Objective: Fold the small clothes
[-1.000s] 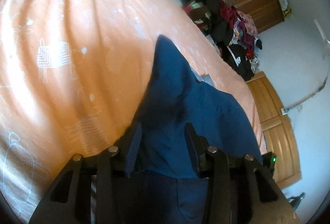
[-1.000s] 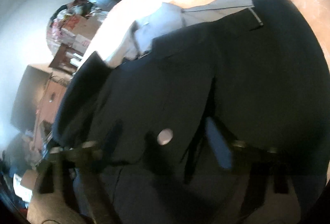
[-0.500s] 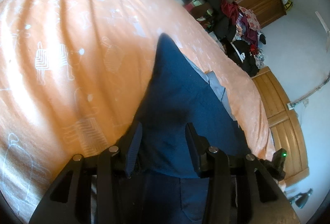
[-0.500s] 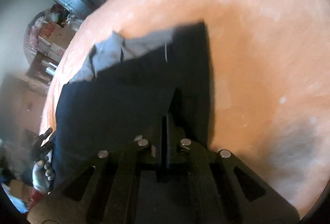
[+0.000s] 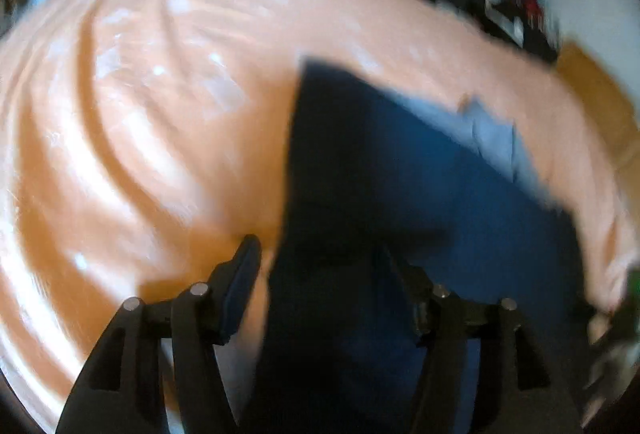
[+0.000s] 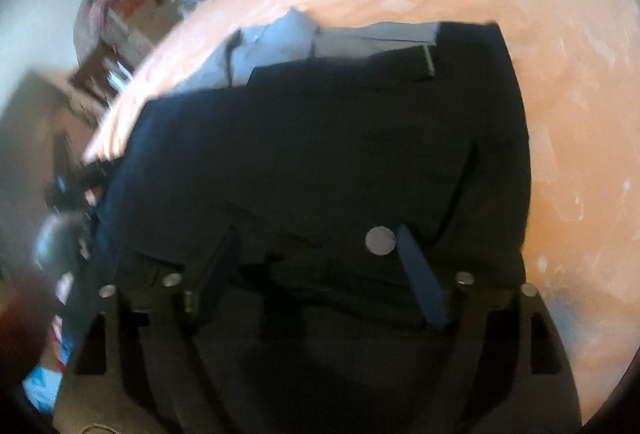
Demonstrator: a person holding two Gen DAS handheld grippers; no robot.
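Garment: dark navy shorts (image 6: 328, 162) spread on an orange bedsheet (image 5: 132, 138) printed with pale motifs. No brand, label or legible writing is visible on the cloth or on the sheet; both views are motion-blurred.

Left wrist view: the left gripper (image 5: 320, 266) has its fingers spread wide apart. One finger (image 5: 240, 286) lies over bare bedsheet just beside the shorts' edge; the other finger is dark against the cloth and hard to resolve. The navy fabric (image 5: 400, 194) runs up from between the fingers, and a lighter grey-blue lining (image 5: 492, 134) shows at its far edge.

Right wrist view: the right gripper (image 6: 316, 262) is likewise parted, both fingers lying over the shorts, and no fold of cloth is seen pinched between them. A round pale button (image 6: 380, 241) sits on the fabric just beside the blue-padded finger (image 6: 420, 282). Pale grey lining (image 6: 304, 46) is exposed along the shorts' far edge. Beyond the bedsheet, on the far side from the shorts, lie blurred furniture and clutter (image 6: 120, 34).
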